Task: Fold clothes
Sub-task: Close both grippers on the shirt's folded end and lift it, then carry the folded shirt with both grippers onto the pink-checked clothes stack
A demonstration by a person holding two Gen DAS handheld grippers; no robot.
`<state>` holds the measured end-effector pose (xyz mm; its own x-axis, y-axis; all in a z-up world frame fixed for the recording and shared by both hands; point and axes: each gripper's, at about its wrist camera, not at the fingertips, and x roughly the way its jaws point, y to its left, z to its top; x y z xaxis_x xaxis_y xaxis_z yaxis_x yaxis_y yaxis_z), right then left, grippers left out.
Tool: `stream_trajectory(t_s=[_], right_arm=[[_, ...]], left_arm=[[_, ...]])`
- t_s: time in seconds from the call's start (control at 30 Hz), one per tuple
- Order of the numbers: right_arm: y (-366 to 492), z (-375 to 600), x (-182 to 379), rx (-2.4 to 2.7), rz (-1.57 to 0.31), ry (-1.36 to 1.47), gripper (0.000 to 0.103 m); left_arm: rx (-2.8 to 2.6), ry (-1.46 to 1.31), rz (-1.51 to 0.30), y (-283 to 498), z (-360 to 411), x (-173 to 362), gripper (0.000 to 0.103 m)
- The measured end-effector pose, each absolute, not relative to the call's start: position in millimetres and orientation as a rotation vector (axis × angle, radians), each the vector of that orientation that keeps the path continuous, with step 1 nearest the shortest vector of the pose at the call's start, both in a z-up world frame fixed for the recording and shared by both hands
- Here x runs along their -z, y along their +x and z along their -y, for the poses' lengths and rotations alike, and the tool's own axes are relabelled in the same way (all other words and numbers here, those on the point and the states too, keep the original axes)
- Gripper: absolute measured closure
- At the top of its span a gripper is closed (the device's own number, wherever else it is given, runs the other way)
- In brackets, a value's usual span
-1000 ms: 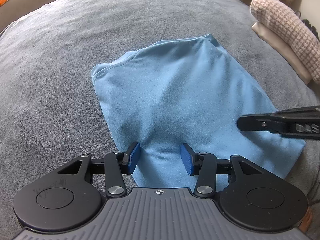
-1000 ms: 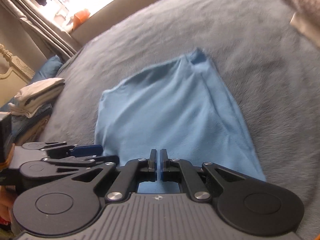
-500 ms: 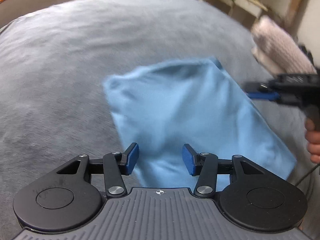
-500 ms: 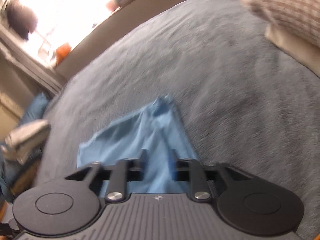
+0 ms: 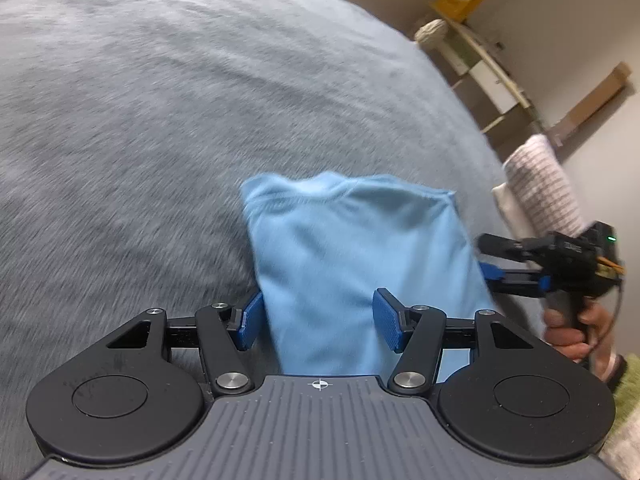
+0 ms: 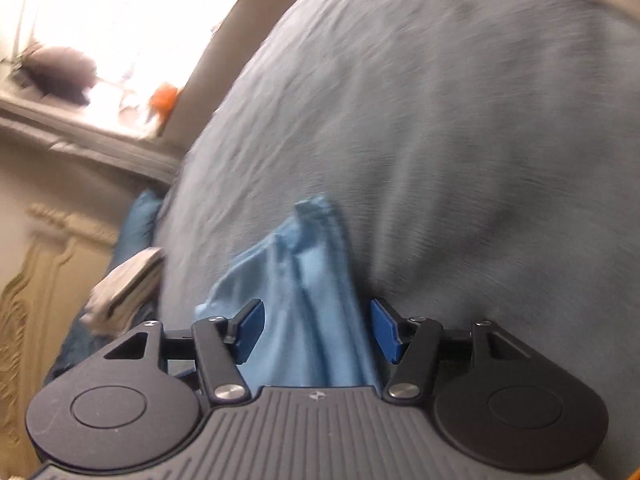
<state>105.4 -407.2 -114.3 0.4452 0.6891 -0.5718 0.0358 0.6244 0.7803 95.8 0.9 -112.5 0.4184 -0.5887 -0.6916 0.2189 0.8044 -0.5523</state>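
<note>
A folded light blue shirt (image 5: 352, 264) lies flat on the grey bedspread (image 5: 140, 120). My left gripper (image 5: 318, 322) is open at the shirt's near edge, its blue pads apart and holding nothing. In the left wrist view my right gripper (image 5: 494, 262) is at the shirt's right edge, held by a person's hand (image 5: 576, 328). In the right wrist view the shirt (image 6: 304, 320) runs away between the fingers of my right gripper (image 6: 316, 330), which stands open, with no grip on the cloth.
A folded checked garment (image 5: 544, 188) on a cream one sits at the bed's right edge. Shelves (image 5: 480, 64) stand by the wall behind. Folded white clothes (image 6: 124, 284) and a blue pillow (image 6: 140, 220) lie at the bed's left side by a carved headboard (image 6: 48, 264).
My right gripper went from shut to open and swung to the shirt's right edge. Both cameras pulled back and tilted; the shirt now looks smaller and lies let go.
</note>
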Motion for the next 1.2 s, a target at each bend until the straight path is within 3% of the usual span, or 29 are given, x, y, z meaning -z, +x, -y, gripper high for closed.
stream_trajectory(t_s=[0.07, 0.13, 0.17, 0.2, 0.23, 0.27, 0.33, 0.5, 0.73, 0.83, 1.03, 1.2], right_arm=[[118.9, 399.8, 115.9, -0.515, -1.058, 0.815, 0.043], [129.9, 388.7, 114.6, -0.554, -1.064, 0.776, 0.048], [133.0, 382.3, 112.5, -0.562, -1.062, 0.741, 0.054], [132.7, 376.7, 108.7, -0.559, -1.057, 0.705, 0.06], [132.1, 371.2, 104.8, -0.555, -1.051, 0.669, 0.077], [130.3, 369.8, 100.9, -0.545, -1.047, 0.64, 0.086], [116.4, 369.5, 90.8, -0.54, -0.999, 0.609, 0.091], [57.4, 377.5, 31.0, -0.497, -0.792, 0.583, 0.092], [-78.0, 462.7, -94.2, -0.305, -0.437, 0.604, 0.092], [-105.2, 507.2, -151.3, -0.209, -0.333, 0.516, 0.092], [-96.6, 601.6, -214.7, -0.07, -0.244, 0.295, 0.092], [-26.4, 666.2, -185.5, -0.121, -0.27, 0.316, 0.092]], left_arm=[[0.546, -0.436, -1.002, 102.7, -0.6, 115.8, 0.05], [0.539, -0.446, -0.98, 104.8, 0.6, 116.6, 0.067], [0.53, -0.448, -0.97, 104.4, 1.1, 116.4, 0.074], [0.521, -0.444, -0.966, 104.0, 2.7, 114.8, 0.089], [0.511, -0.439, -0.961, 103.5, 4.4, 113.2, 0.096], [0.508, -0.441, -0.953, 101.0, 6.7, 109.4, 0.098], [0.514, -0.418, -0.908, 91.8, 15.9, 94.2, 0.1], [0.691, -0.414, -0.817, 65.8, 45.8, 26.5, 0.1], [1.071, -0.375, -0.706, 56.7, 139.5, -88.3, 0.1], [1.184, -0.383, -0.685, 64.3, 201.1, -114.2, 0.1], [1.184, -0.334, -0.618, 96.0, 316.7, -109.6, 0.1], [1.063, -0.297, -0.624, 132.5, 385.4, -76.6, 0.1]])
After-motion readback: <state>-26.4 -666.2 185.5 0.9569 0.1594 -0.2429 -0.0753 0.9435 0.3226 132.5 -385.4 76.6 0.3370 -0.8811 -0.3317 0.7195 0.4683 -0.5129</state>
